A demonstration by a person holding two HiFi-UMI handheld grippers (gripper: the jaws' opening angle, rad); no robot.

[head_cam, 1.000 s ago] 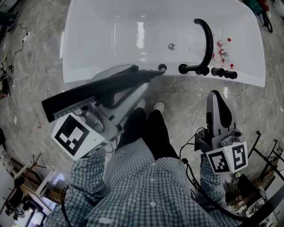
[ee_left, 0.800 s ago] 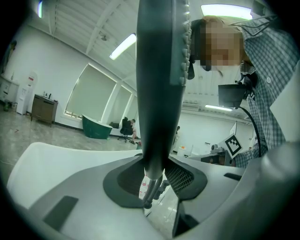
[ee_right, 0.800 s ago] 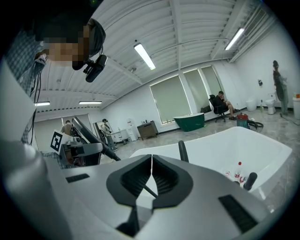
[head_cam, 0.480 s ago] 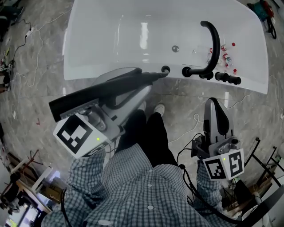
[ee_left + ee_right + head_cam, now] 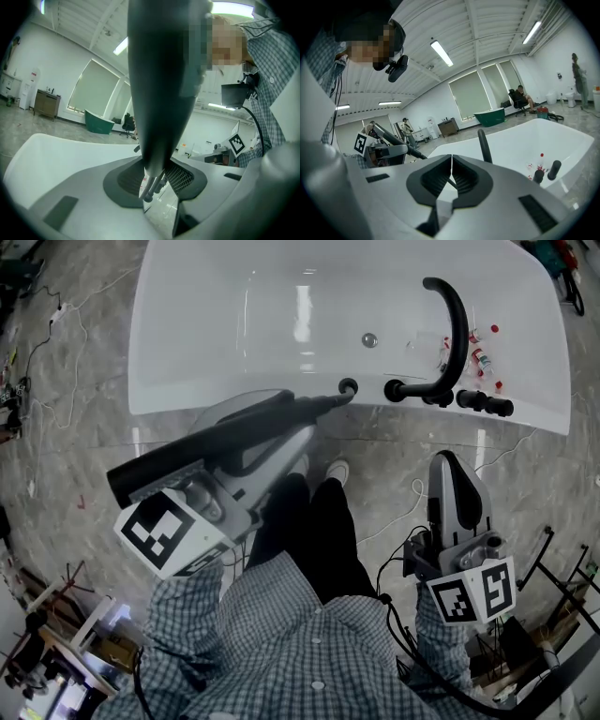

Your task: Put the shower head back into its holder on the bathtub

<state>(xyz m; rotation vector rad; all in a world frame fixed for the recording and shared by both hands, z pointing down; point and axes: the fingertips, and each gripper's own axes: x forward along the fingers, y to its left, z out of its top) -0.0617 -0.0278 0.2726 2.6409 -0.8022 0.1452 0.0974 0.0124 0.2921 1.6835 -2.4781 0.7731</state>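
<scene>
- Shower head [image 5: 225, 432], a long black wand, runs from the left of the head view's middle up to the right, its narrow end meeting the round black holder [image 5: 348, 385] on the near rim of the white bathtub [image 5: 216, 334].
- Left gripper [image 5: 286, 418] pinches the wand partway along its length; in the left gripper view both pads press on the dark body, which rises through the frame's middle.
- Seating looks like the step in hand: the tip is at the holder's mouth, but whether it has gone in cannot be told.
- Next move, by this reading, calls for easing the wand along its own axis until it sits, then spreading the jaws without dragging it back out.
- Right gripper [image 5: 455, 470] hangs at lower right, well apart from the tub, tongs pressed together on nothing.
- Right of the holder stand the curved black spout [image 5: 454, 324] and two knobs [image 5: 487, 403]; small bottles [image 5: 478, 357] lie inside the tub.
</scene>
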